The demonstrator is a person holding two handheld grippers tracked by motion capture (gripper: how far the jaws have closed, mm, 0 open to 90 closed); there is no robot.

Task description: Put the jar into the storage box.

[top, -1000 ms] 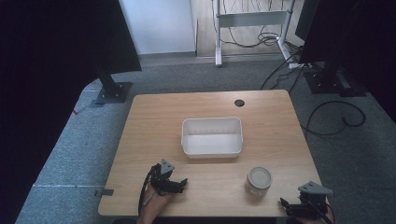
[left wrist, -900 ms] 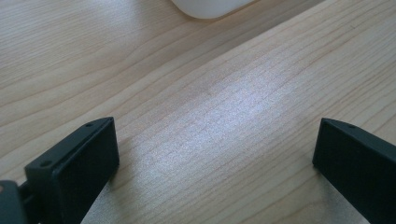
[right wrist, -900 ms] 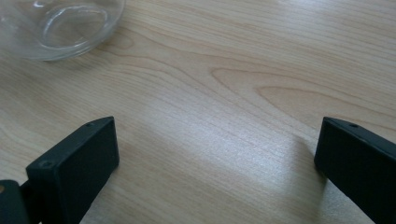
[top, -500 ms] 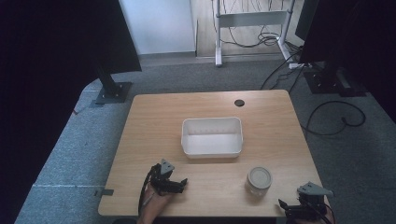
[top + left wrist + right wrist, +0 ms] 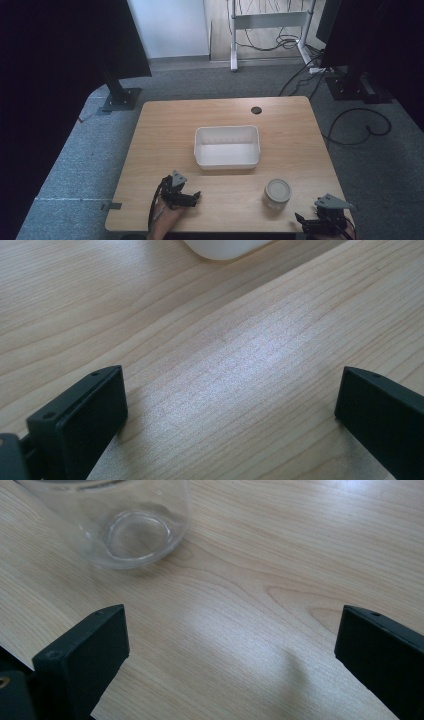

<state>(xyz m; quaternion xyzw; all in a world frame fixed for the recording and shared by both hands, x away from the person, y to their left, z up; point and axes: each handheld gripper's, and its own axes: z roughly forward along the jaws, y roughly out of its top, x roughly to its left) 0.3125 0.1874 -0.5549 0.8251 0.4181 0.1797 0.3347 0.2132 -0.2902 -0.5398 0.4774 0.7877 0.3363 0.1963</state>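
Risk here is the glass jar (image 5: pixel 277 192) near the table's (image 5: pixel 225 112) front edge, just left of the wide-open, empty right gripper (image 5: pixel 306 223), since a low sideways approach could clip and tip it; left gripper (image 5: pixel 192 196) sits wide too, holding nothing.

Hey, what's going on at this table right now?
A person holds a gripper in each hand near the table's front edge. Both are open and hold nothing. The right gripper points at a glass jar just ahead of it; the left gripper rests low over bare wood. A white bin sits mid-table, apparently empty.
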